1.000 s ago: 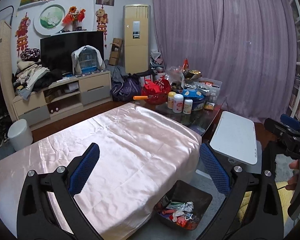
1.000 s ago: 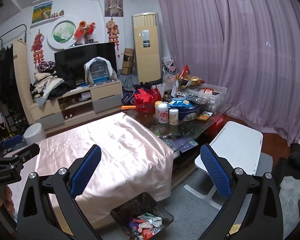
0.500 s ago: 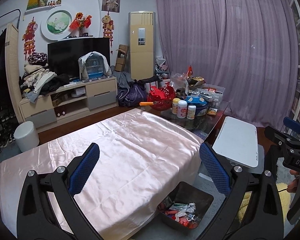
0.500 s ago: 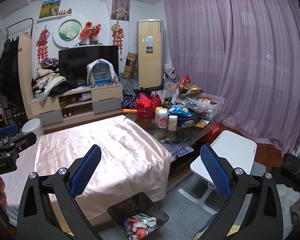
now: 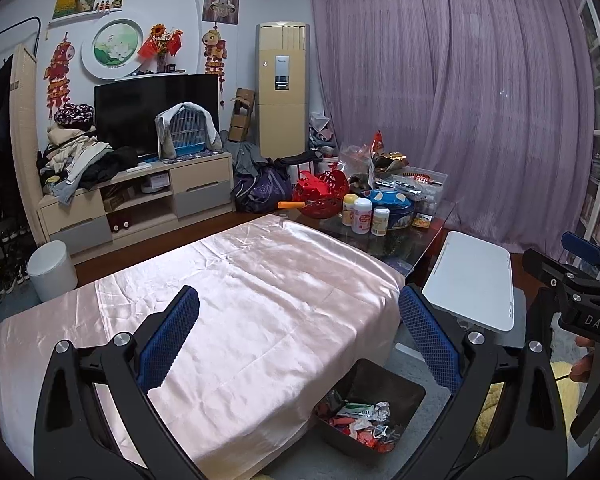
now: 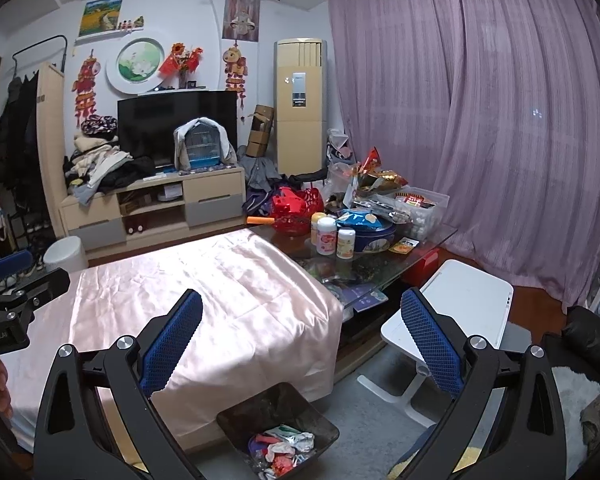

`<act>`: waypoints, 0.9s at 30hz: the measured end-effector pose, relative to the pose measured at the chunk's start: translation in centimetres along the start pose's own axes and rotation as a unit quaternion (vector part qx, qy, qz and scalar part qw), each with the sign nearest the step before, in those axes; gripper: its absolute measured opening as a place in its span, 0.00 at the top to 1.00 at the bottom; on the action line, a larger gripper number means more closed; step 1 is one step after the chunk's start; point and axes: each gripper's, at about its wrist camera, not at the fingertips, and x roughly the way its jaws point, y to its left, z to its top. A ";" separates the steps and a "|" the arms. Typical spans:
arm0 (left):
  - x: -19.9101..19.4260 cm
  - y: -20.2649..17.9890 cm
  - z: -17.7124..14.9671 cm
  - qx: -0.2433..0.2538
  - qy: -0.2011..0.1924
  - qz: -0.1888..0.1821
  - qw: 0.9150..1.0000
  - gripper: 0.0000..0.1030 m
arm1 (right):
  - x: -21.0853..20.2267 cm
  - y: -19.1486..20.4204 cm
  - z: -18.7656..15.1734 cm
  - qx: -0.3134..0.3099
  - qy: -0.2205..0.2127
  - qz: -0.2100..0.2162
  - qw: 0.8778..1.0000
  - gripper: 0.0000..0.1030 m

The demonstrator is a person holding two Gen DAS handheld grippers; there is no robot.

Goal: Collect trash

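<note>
A dark bin [image 5: 396, 390] stands on the floor by the table's near corner and holds several crumpled wrappers [image 5: 360, 420]; it also shows in the right wrist view [image 6: 300, 412] with the wrappers [image 6: 284, 448]. The table wears a pink satin cloth [image 5: 260, 312], bare of trash in both views [image 6: 220, 292]. My left gripper [image 5: 298, 332] is open and empty, held above the cloth. My right gripper [image 6: 300, 332] is open and empty, above the table's corner and the bin. Each gripper shows at the edge of the other's view.
A glass coffee table [image 6: 380, 264] beyond the cloth carries bottles, a blue tin and snack bags. A white folding stool [image 5: 472, 276] stands right of the bin. A TV cabinet [image 5: 140, 200] and white pail [image 5: 52, 270] are at the back left.
Both grippers have risen and tilted up, so more of the room and ceiling shows. Both stay open and empty.
</note>
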 end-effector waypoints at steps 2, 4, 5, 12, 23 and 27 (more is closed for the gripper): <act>0.0 0.0 0.0 0.000 -0.001 0.000 1.000 0.08 | 0.1 0.0 0.0 -0.001 0.001 0.000 1.000 0.03; 0.0 0.0 0.0 0.000 -0.001 -0.001 1.000 0.08 | 0.1 0.0 0.0 -0.001 0.001 0.000 1.000 0.03; 0.0 0.0 0.0 0.000 -0.001 0.000 1.000 0.08 | 0.1 0.0 0.0 -0.001 0.001 0.000 1.000 0.03; 0.0 -0.1 -0.1 0.000 -0.001 0.000 1.000 0.08 | 0.1 -0.1 0.0 0.004 -0.001 -0.002 1.000 0.03; 0.0 -0.3 -0.3 0.003 0.001 -0.004 1.000 0.08 | 0.2 -0.2 -0.3 0.006 0.004 -0.004 1.000 0.03; 0.0 -0.3 -0.3 0.003 0.001 -0.004 1.000 0.08 | 0.1 -0.2 -0.3 0.007 0.003 -0.004 1.000 0.03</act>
